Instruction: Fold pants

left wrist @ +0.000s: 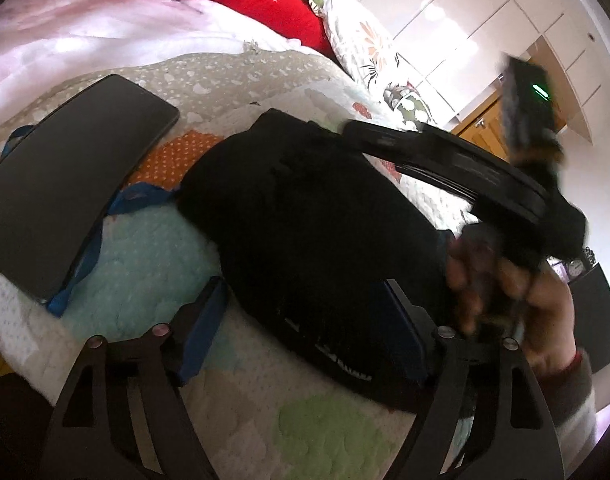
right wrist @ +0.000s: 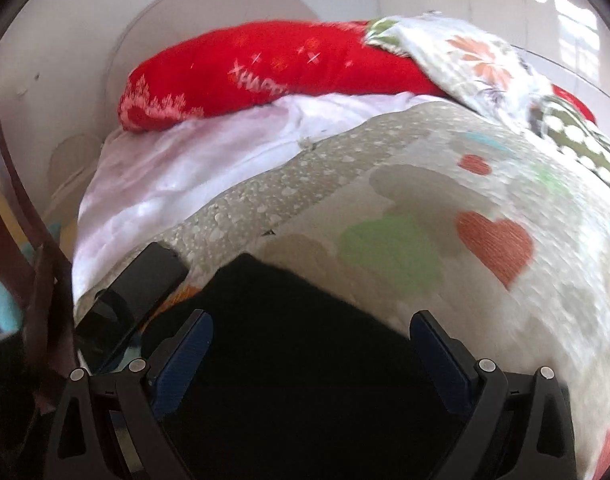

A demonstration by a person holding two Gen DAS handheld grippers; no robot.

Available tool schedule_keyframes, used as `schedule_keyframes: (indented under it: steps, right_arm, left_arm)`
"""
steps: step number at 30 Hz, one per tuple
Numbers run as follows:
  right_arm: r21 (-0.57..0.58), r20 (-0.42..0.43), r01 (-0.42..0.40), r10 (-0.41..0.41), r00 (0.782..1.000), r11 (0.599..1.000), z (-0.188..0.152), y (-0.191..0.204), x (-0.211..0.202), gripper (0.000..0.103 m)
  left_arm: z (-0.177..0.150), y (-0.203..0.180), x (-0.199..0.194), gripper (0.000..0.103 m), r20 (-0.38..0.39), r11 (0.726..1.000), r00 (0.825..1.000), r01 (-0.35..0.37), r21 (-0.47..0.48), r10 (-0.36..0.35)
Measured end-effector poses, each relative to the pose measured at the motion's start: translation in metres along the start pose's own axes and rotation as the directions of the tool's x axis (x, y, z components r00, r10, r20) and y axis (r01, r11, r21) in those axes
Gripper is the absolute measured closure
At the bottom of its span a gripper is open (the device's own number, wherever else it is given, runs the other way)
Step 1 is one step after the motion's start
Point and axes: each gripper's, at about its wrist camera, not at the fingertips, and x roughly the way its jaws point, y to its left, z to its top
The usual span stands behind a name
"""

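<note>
My left gripper [left wrist: 301,320] is spread wide, blue pads [left wrist: 199,336] apart, low over the near edge of the pants [left wrist: 305,216]. Nothing pinched: the pads stand either side of the cloth's edge without pressing it. The pants are a compact black bundle, folded into a thick block, lying on the quilt [left wrist: 337,428] with its pastel patches. Just left of the bundle, a dark phone [left wrist: 65,176] lies flat on the quilt, with a blue strap [left wrist: 81,268] trailing under its near end.

My right gripper [right wrist: 311,356] is open too, fingers wide, looking down on the same black bundle, nothing between the pads. From the left wrist view my right hand [left wrist: 517,292] shows blurred, wrapped round its gripper's handle at the bundle's right side.

Further up the bed, a red pillow [right wrist: 265,68] lies across the head, a floral pillow [right wrist: 465,60] beside it, white sheet [right wrist: 177,168] between pillow and quilt.
</note>
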Motion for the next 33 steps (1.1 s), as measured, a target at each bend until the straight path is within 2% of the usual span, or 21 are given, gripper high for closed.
schedule_keyframes:
  steps: [4, 5, 6, 7, 8, 9, 11, 13, 16, 17, 19, 21, 22, 23, 24, 25, 27, 30, 33]
  right_arm:
    - [-0.122, -0.069, -0.007, -0.001, 0.998, 0.993, 0.012, 0.019, 0.039, 0.006]
    - [-0.140, -0.088, -0.011, -0.001, 0.996, 0.990, 0.010, 0.022, 0.048, 0.017]
    - [-0.128, -0.104, -0.054, 0.041, 0.994, 0.990, 0.008, 0.022, 0.054, 0.026]
    - [-0.089, -0.093, -0.101, 0.093, 0.991, 0.991, 0.007, 0.020, 0.054, 0.042]
    - [-0.059, -0.077, -0.113, 0.108, 0.991, 0.992, 0.006, 0.018, 0.052, 0.055]
    - [-0.041, -0.057, -0.091, 0.089, 0.994, 0.995, 0.005, 0.015, 0.047, 0.061]
    - [-0.004, -0.023, -0.097, 0.097, 0.995, 0.995, 0.004, 0.010, 0.033, 0.077]
    - [0.037, 0.035, -0.122, 0.120, 0.992, 0.992, 0.001, 0.002, 0.006, 0.081]
    - [0.064, 0.154, -0.114, 0.103, 0.983, 0.991, -0.006, -0.009, -0.052, 0.081]
    - [0.085, 0.195, -0.117, 0.099, 0.976, 0.990, -0.010, -0.017, -0.074, 0.081]
    - [0.132, 0.261, -0.098, 0.061, 0.963, 0.986, -0.027, -0.034, -0.119, 0.081]
    - [0.200, 0.300, -0.054, -0.008, 0.954, 0.978, -0.050, -0.054, -0.158, 0.080]
    - [0.247, 0.302, -0.017, -0.060, 0.952, 0.969, -0.063, -0.064, -0.173, 0.071]
    - [0.318, 0.283, 0.067, -0.162, 0.945, 0.946, -0.083, -0.077, -0.189, 0.051]
    - [0.358, 0.268, 0.116, -0.221, 0.938, 0.927, -0.095, -0.085, -0.197, 0.042]
    - [0.397, 0.247, 0.153, -0.266, 0.932, 0.905, -0.113, -0.095, -0.205, 0.036]
    - [0.465, 0.203, 0.141, -0.260, 0.944, 0.874, -0.146, -0.112, -0.213, 0.036]
    - [0.561, 0.179, 0.069, -0.202, 0.963, 0.825, -0.187, -0.124, -0.213, 0.036]
    - [0.616, 0.175, 0.020, -0.161, 0.971, 0.788, -0.215, -0.127, -0.205, 0.033]
  left_arm:
    - [0.002, 0.002, 0.003, 0.024, 0.021, 1.000, 1.000, 0.019, 0.005, -0.019]
    - [0.003, 0.002, 0.004, 0.024, 0.026, 1.000, 0.999, 0.026, 0.005, -0.026]
    - [0.004, 0.003, 0.004, 0.025, 0.032, 0.999, 0.999, 0.041, 0.003, -0.041]
    - [0.005, 0.004, 0.004, 0.036, 0.041, 0.999, 0.998, 0.054, 0.000, -0.054]
    - [0.006, 0.004, 0.005, 0.066, 0.047, 0.998, 0.997, 0.062, 0.003, -0.062]
    - [0.007, 0.004, 0.006, 0.073, 0.041, 1.000, 0.999, 0.024, 0.009, -0.024]
    - [0.008, 0.003, 0.003, 0.082, 0.056, 1.000, 0.998, 0.026, 0.015, -0.027]
    - [0.008, -0.011, -0.014, 0.088, 0.116, 0.996, 0.992, 0.041, 0.075, -0.049]
    - [0.001, -0.057, -0.041, 0.089, 0.194, 0.964, 0.974, 0.065, 0.258, -0.117]
    - [-0.004, -0.077, -0.046, 0.089, 0.208, 0.941, 0.969, 0.058, 0.332, -0.134]
    - [-0.021, -0.118, -0.052, 0.089, 0.220, 0.878, 0.959, 0.053, 0.476, -0.177]
    - [-0.046, -0.157, -0.047, 0.089, 0.179, 0.792, 0.960, 0.065, 0.607, -0.216]
    - [-0.056, -0.170, -0.041, 0.089, 0.157, 0.762, 0.963, 0.069, 0.644, -0.220]
    - [-0.068, -0.181, -0.033, 0.089, 0.126, 0.734, 0.966, 0.082, 0.674, -0.224]
    - [-0.082, -0.191, -0.021, 0.089, 0.076, 0.708, 0.971, 0.112, 0.698, -0.229]
    - [-0.092, -0.197, -0.011, 0.089, 0.033, 0.694, 0.974, 0.137, 0.707, -0.226]
    - [-0.113, -0.206, 0.015, 0.088, -0.068, 0.671, 0.978, 0.185, 0.718, -0.197]
    - [-0.130, -0.212, 0.024, 0.087, -0.126, 0.643, 0.979, 0.202, 0.739, -0.162]
    - [-0.123, -0.204, 0.009, 0.083, -0.142, 0.630, 0.970, 0.237, 0.740, -0.199]
